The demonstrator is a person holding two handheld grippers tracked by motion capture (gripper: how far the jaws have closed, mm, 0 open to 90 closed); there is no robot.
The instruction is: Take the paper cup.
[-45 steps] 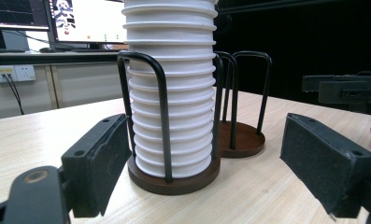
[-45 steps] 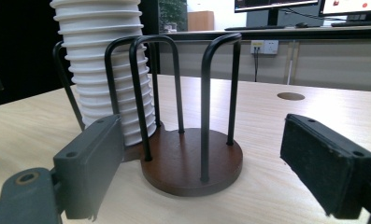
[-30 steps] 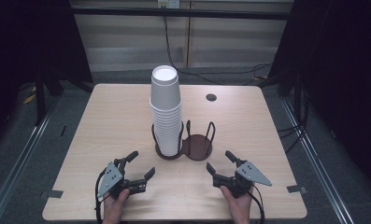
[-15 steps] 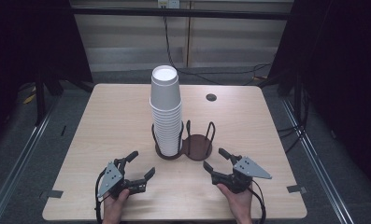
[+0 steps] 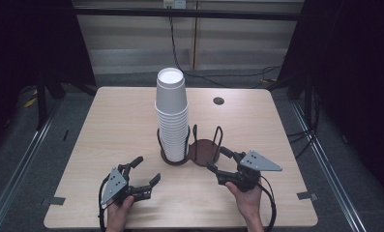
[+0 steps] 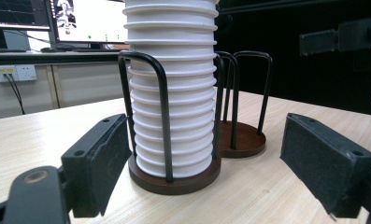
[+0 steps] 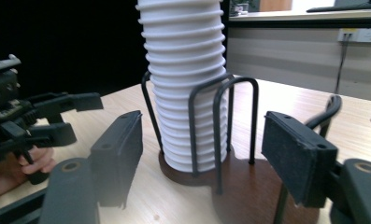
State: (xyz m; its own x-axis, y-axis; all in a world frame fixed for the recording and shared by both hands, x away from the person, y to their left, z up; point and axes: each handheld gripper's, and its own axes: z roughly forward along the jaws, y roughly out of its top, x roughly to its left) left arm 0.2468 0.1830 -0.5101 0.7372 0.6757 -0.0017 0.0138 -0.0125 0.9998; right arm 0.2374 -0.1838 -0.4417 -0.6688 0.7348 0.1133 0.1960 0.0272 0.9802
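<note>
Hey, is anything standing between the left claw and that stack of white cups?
Only the holder's black wire hoops, which wrap the stack's lower part. The table between the open left claw and the cup stack is bare; the upper cups rise clear above the hoops.

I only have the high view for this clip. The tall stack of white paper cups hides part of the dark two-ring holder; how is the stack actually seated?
Observer: In the left gripper view, the stack of white paper cups stands on the round brown base of the dark two-ring holder, inside black wire loops.
Operator: And the other ring?
Observer: The right gripper view shows its brown disc bare, wire loops around it, no cup on it.
Operator: Are either jaws near the cups?
Observer: The left gripper has its jaws wide apart, the stack seen between them, nothing gripped.
Operator: The right one?
Observer: The right gripper is open too, aimed at the holder.
</note>
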